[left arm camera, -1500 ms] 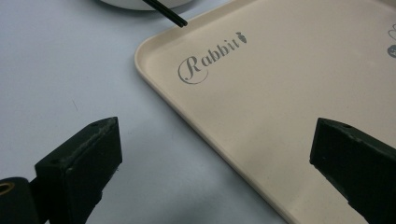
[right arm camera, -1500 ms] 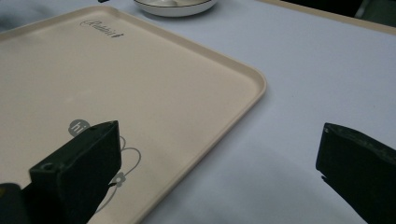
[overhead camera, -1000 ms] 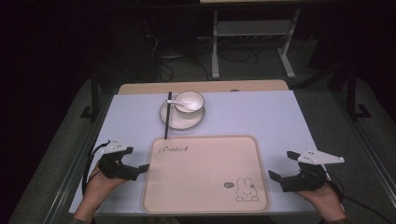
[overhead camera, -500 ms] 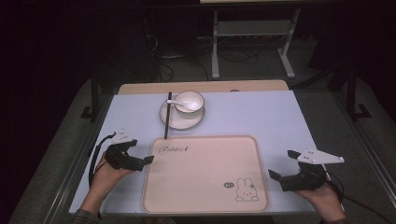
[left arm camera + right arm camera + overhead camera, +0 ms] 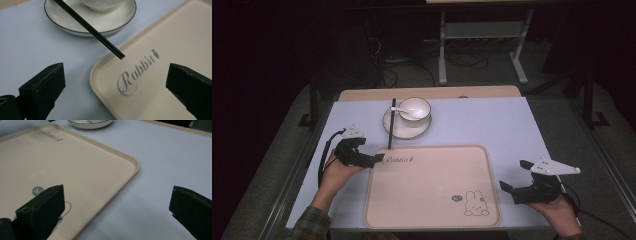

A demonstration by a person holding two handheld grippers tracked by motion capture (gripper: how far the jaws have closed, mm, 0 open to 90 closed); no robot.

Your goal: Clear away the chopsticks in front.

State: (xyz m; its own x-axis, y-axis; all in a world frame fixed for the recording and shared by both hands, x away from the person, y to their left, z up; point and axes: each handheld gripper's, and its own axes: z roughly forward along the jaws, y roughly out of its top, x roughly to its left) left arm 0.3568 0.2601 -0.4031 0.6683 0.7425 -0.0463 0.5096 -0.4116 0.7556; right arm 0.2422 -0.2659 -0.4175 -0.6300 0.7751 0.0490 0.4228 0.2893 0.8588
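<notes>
A beige tray (image 5: pixel 427 190) printed with a rabbit and the word "Rabbit" lies at the table's near middle. Behind it a white bowl (image 5: pixel 414 108) with a spoon (image 5: pixel 398 109) sits on a plate (image 5: pixel 406 127). Black chopsticks (image 5: pixel 391 125) lean over the plate's left rim, their tips just above the tray's far left corner (image 5: pixel 110 65). My left gripper (image 5: pixel 374 159) stands open at that corner, a little short of the chopstick tips (image 5: pixel 120 55). My right gripper (image 5: pixel 516 176) rests open at the tray's right edge (image 5: pixel 132 170), empty.
The pale blue table (image 5: pixel 492 125) has free room to the right of the plate and behind the right gripper. A wooden strip (image 5: pixel 427 93) runs along its far edge. Dark floor with cables and a metal stand (image 5: pixel 482 45) lies beyond.
My left gripper has moved forward and to the right, from beside the tray's left edge up to its far left corner near the chopstick tips. The right gripper has stayed put.
</notes>
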